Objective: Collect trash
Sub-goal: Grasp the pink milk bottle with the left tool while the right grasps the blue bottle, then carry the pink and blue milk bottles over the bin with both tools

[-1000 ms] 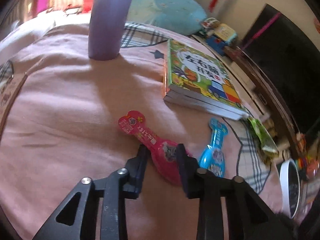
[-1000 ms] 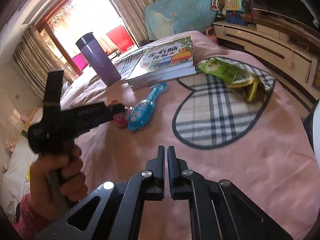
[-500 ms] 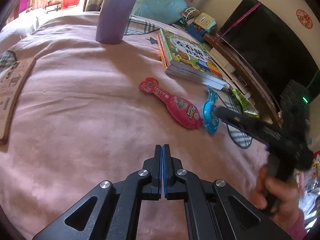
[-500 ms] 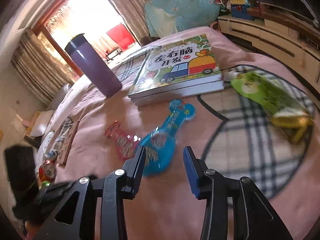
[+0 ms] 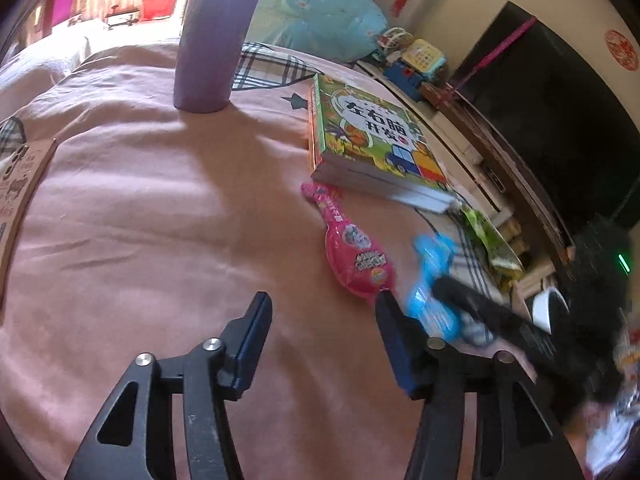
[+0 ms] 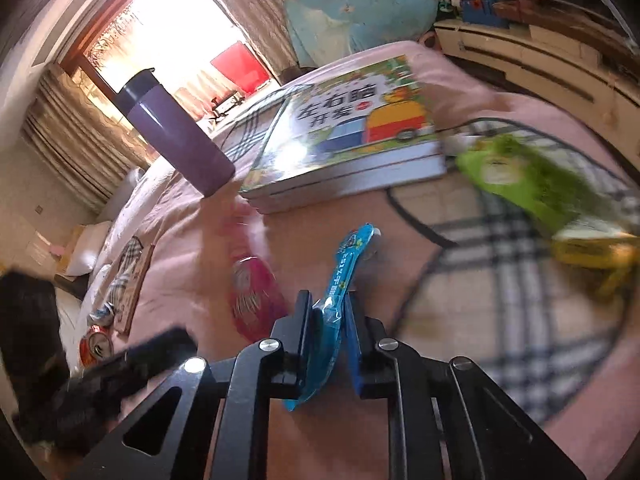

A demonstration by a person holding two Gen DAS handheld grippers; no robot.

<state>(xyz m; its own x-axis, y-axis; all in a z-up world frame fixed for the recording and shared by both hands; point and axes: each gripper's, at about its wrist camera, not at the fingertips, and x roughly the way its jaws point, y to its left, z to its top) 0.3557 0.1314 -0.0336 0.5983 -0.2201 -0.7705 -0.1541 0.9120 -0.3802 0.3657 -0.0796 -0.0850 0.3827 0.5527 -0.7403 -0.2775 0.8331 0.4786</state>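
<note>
Our left tool (image 5: 320, 316) hangs wide open over the bed (image 5: 160, 220), gripping nothing. The pink wrapper (image 5: 354, 256) lies flat just right of it, near the book (image 5: 372, 148); looks light, crinkly and slippery, so we'd pinch its fat end. Our right tool (image 6: 328, 320) is clamped on the blue wrapper (image 6: 344, 268), lifted edge-up.

- The pink bone-shaped plastic wrapper (image 5: 352, 254) lies on the pink bed cover (image 5: 160, 220), just before the stacked picture books (image 5: 372, 152).
- The blue bone-shaped plastic wrapper (image 6: 340, 292) sits between the right claw's (image 6: 329, 312) fingers.
- The tall purple tumbler (image 5: 216, 36) stands behind, left of the books.
- The green snack bag (image 6: 532, 176) lies right of the books.
</note>
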